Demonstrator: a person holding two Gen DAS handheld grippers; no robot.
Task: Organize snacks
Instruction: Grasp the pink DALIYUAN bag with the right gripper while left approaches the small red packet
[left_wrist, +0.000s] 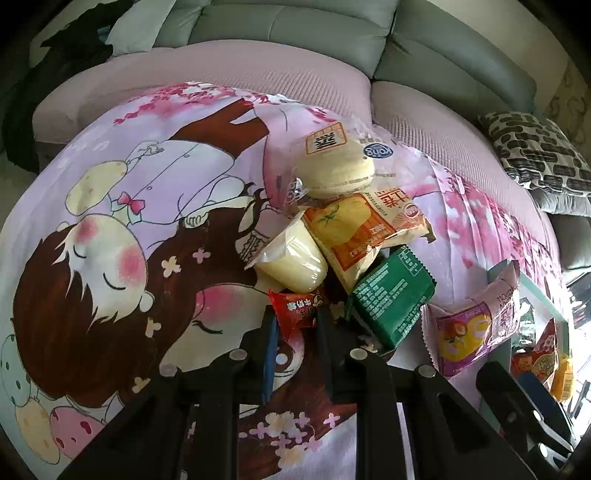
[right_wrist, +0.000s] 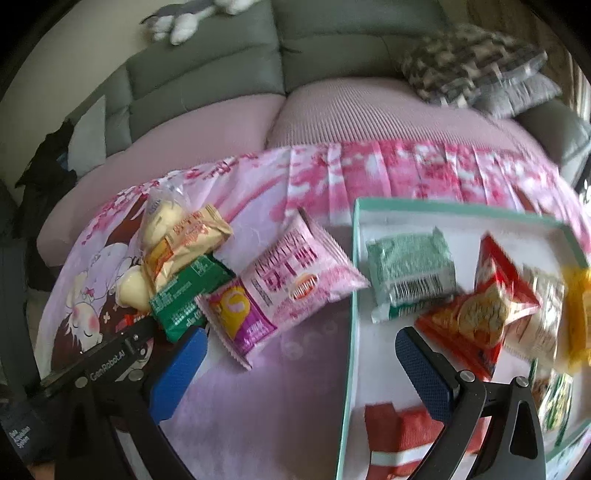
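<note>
One small red candy wrapper (left_wrist: 295, 308) sits between the fingers of the left hand-held gripper (left_wrist: 295, 332), which look nearly pressed onto it; whether they grip it yet I cannot tell. It should be light, crinkly and slippery, best pinched across its filled middle. Behind it lie a green packet (left_wrist: 391, 295) and a pale bun (left_wrist: 336, 171) on the printed sheet (left_wrist: 110, 192). The right hand-held gripper (right_wrist: 299, 369) is spread, empty, beside the teal box (right_wrist: 354, 295).
</note>
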